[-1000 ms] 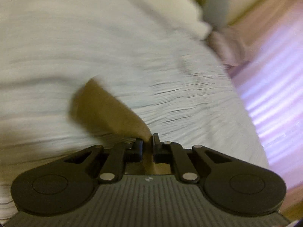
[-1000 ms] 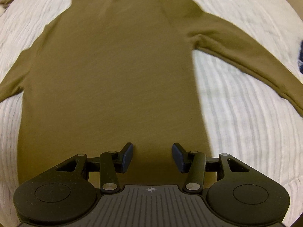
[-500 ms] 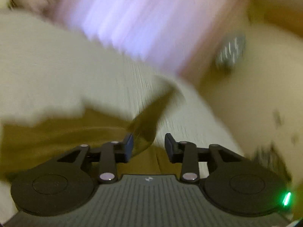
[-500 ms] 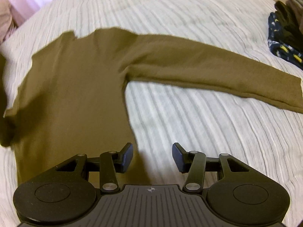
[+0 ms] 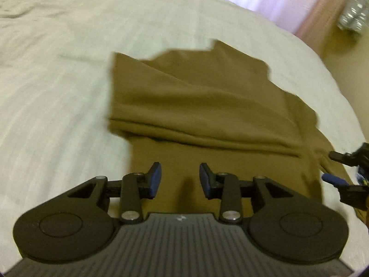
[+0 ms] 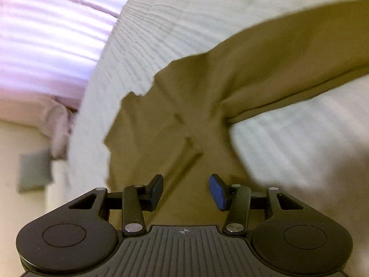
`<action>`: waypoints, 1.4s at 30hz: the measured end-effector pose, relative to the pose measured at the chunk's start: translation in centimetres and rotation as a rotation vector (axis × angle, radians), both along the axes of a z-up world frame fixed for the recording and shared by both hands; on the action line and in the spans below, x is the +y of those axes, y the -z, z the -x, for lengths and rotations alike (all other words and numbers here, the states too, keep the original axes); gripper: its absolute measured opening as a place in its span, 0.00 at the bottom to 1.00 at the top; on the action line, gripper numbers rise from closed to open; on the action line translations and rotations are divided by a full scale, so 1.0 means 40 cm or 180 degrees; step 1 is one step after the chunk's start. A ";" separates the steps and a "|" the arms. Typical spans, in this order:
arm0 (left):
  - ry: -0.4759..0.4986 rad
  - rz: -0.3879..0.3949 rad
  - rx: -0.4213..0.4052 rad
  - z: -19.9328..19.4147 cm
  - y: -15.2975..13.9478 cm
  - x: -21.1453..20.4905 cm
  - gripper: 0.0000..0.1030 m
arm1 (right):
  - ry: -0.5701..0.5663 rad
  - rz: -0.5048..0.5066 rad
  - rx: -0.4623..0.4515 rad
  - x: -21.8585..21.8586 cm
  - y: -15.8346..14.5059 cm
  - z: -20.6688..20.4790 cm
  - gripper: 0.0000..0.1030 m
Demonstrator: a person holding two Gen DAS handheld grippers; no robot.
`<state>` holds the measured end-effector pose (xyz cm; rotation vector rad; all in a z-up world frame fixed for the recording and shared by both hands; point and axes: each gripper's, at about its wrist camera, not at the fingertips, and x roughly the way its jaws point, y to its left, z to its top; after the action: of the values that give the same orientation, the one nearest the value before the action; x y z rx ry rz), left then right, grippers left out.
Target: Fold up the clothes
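Nearest in the left wrist view, left gripper [image 5: 180, 177] spread and empty above the olive sweater [image 5: 207, 106], jaws just opened after pinching a sleeve end a second ago; nothing between the pads now, only the cloth lying below them. Just beyond, that sleeve now laid across the sweater's body as a folded band, where a second ago it stretched out to the side over the bedspread. At the right edge of the same view, right gripper [image 5: 332, 166] spread too, poised at the sweater's other side. From the right wrist view, right gripper [image 6: 186, 188] holding nothing, now hanging over the shoulder area rather than the hem as before, with the other sleeve [image 6: 288, 53] running out flat over the white bed [image 6: 299, 143]. Farther off, bare bedspread and a bright curtained window. By the look of it: one sleeve fold done, the second sleeve likely next, body folds yet to come.
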<state>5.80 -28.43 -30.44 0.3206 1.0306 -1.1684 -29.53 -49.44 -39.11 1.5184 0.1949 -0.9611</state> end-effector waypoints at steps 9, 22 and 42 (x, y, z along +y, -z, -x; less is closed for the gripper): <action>-0.0285 0.0055 0.0056 -0.089 -0.003 0.008 0.30 | 0.0240 -0.0253 -0.0104 -0.074 0.115 -0.124 0.47; 0.0064 0.0008 -0.0712 -0.066 0.061 -0.067 0.30 | 0.0073 0.0968 0.0736 -0.077 -0.031 -0.147 0.03; 0.0700 -0.0084 -0.1812 -0.003 0.103 -0.069 0.03 | 0.0091 0.0764 0.0935 -0.058 0.052 -0.121 0.03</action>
<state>5.92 -31.21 -34.58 0.7537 0.5186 -1.1627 -24.67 -51.77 -41.17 1.1605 0.2577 -1.1853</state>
